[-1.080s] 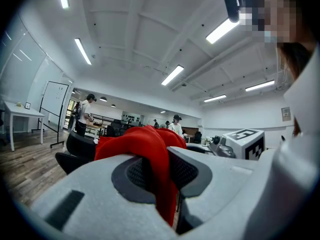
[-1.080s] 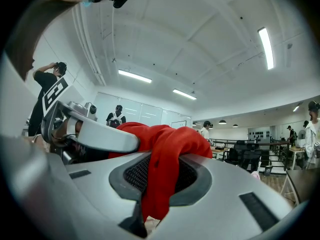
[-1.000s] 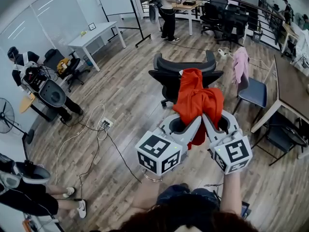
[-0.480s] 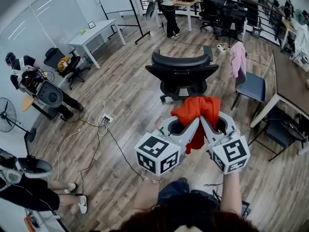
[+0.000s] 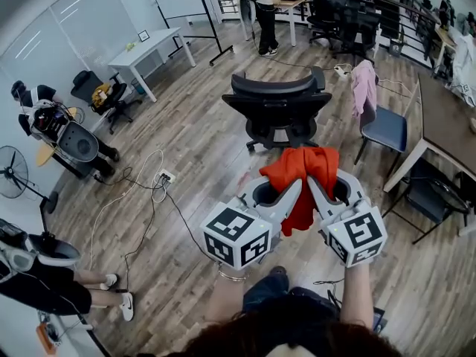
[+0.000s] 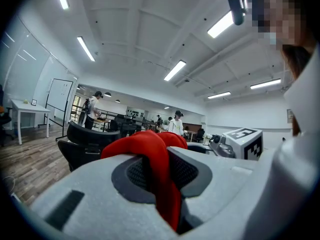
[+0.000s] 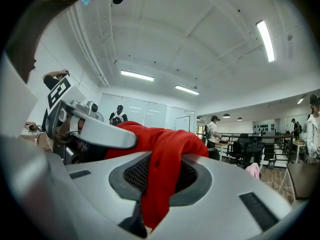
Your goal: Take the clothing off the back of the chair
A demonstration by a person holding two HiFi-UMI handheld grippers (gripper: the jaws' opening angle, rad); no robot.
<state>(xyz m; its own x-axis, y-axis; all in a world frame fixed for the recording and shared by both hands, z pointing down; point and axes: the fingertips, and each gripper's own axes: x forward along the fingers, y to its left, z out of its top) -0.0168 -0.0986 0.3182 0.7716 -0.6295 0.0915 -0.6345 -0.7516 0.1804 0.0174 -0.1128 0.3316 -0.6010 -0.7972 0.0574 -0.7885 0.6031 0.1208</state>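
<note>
A red piece of clothing (image 5: 303, 178) hangs bunched between my two grippers, clear of the black office chair (image 5: 277, 108) that stands behind it with a bare back. My left gripper (image 5: 296, 186) is shut on the garment's left part; in the left gripper view the red cloth (image 6: 157, 176) is pinched between the grey jaws. My right gripper (image 5: 314, 184) is shut on its right part, with red cloth (image 7: 160, 174) squeezed between its jaws. The two grippers point forward side by side, their tips nearly touching.
A blue chair with pink clothing (image 5: 366, 88) over its back stands at the right by a brown table (image 5: 442, 129). Cables and a power strip (image 5: 165, 177) lie on the wooden floor at the left. People stand at the left and far back, near a white table (image 5: 145, 47).
The red clothing has come off the chair's back and moved toward me with both grippers. The chair's back is now bare and farther from the grippers.
</note>
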